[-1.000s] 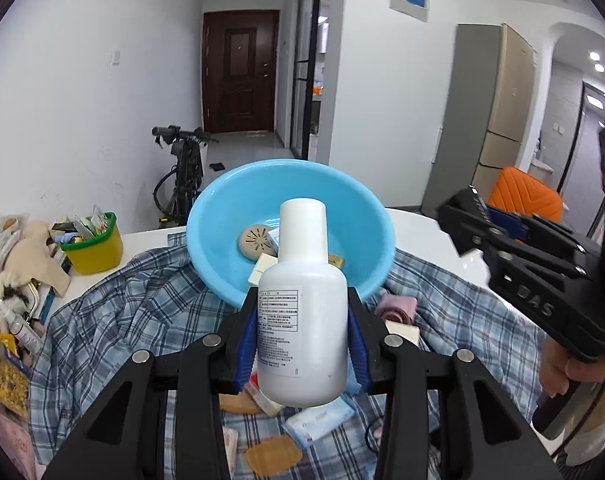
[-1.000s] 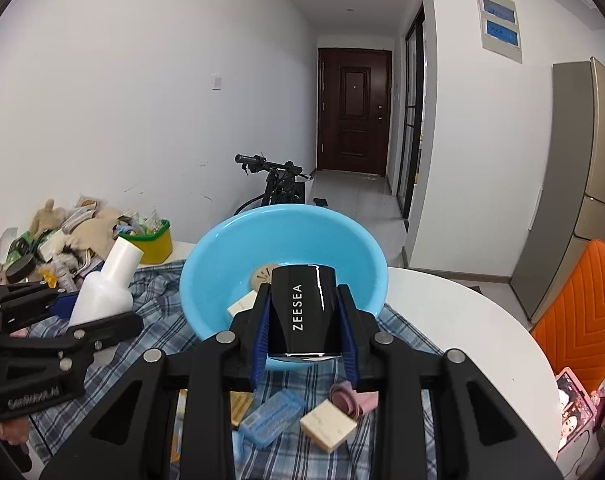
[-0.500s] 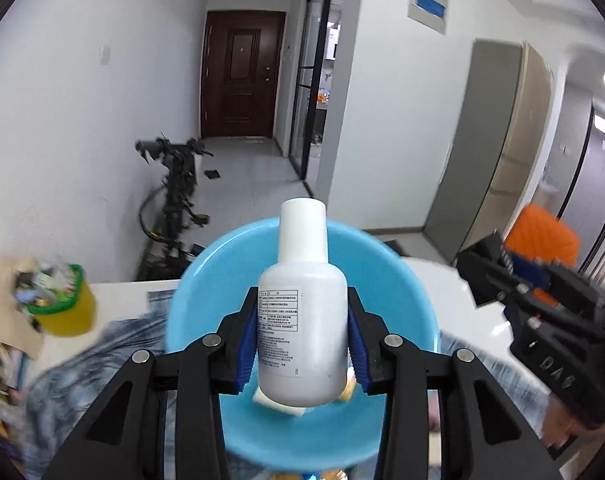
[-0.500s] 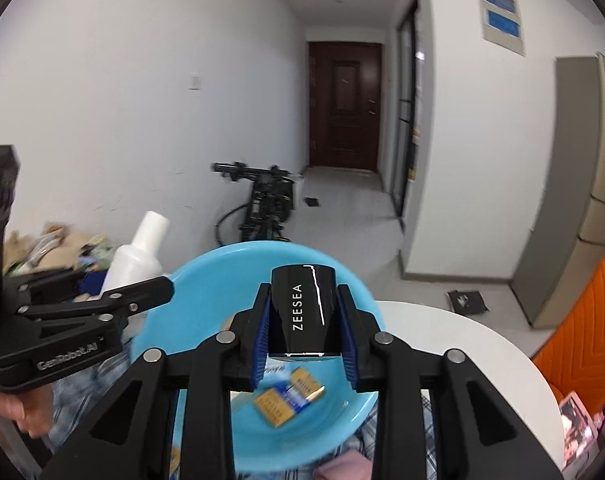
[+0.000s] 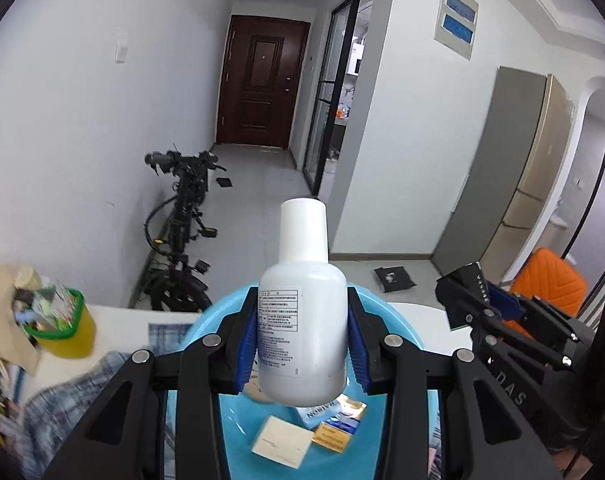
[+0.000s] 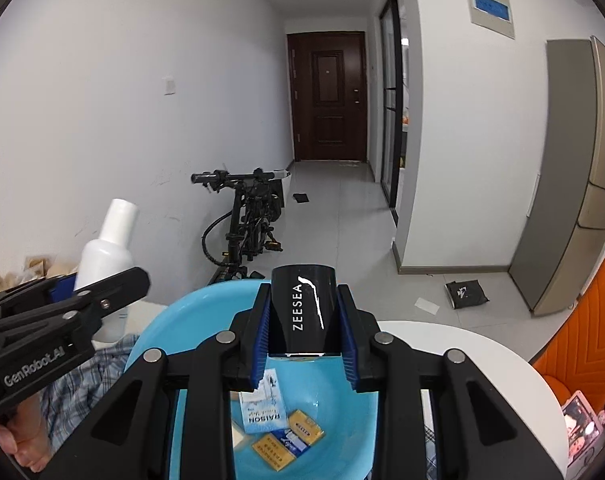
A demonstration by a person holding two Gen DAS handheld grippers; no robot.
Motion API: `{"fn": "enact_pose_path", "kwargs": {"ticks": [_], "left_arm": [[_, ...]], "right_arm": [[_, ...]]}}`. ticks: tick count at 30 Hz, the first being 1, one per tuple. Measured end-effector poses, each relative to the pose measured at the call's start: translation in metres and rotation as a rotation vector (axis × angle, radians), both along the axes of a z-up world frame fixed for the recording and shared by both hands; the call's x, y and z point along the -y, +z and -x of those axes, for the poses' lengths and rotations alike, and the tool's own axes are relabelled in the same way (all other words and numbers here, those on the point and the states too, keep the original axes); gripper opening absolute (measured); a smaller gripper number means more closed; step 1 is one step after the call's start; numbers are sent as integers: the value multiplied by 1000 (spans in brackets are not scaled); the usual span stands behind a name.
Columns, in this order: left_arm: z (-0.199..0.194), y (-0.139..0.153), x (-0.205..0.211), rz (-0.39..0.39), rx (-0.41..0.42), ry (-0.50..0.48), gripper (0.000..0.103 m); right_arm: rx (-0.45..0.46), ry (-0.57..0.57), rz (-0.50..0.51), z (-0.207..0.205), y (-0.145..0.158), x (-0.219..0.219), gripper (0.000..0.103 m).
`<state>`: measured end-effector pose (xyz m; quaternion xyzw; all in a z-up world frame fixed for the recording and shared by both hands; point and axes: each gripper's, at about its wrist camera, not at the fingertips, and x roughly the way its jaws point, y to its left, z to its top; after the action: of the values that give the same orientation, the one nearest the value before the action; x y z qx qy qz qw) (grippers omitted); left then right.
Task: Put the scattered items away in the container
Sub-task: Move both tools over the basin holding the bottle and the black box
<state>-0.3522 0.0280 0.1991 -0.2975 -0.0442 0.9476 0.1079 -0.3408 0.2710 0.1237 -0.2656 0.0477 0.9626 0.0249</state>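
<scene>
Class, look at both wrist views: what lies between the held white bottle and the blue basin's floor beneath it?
Open air, then small packets on the blue basin floor, under the white bottle; left wrist view.

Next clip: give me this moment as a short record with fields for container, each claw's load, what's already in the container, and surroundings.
container: blue basin on a white table
left claw: shut on white bottle, upright, above the basin
right claw: shut on black ZEESEA box, above the basin
already in basin: RAISON sachet, small yellow packets, cream card
nearby: plaid cloth, yellow-green cup of clutter
background: bicycle, dark door, orange chair
</scene>
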Motion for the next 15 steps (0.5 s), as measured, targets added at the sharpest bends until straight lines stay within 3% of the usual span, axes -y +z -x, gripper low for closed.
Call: {"fn": "enact_pose_path", "kwargs": {"ticks": [2,5,9,15], "left_arm": [[5,8,0,-6,23,0,42],[4,29,7,-93,34,-42,41],[5,50,-11,46,57,-43,41],[25,49,-27,142,210,-20,42]], "right_arm": [[13,-13,1,2,4,-4,29],[48,-27,-45,6,21,-7,29],[85,-28,-134,12,53,-5,29],[251,-3,-6,27,57,-15,29]]}}
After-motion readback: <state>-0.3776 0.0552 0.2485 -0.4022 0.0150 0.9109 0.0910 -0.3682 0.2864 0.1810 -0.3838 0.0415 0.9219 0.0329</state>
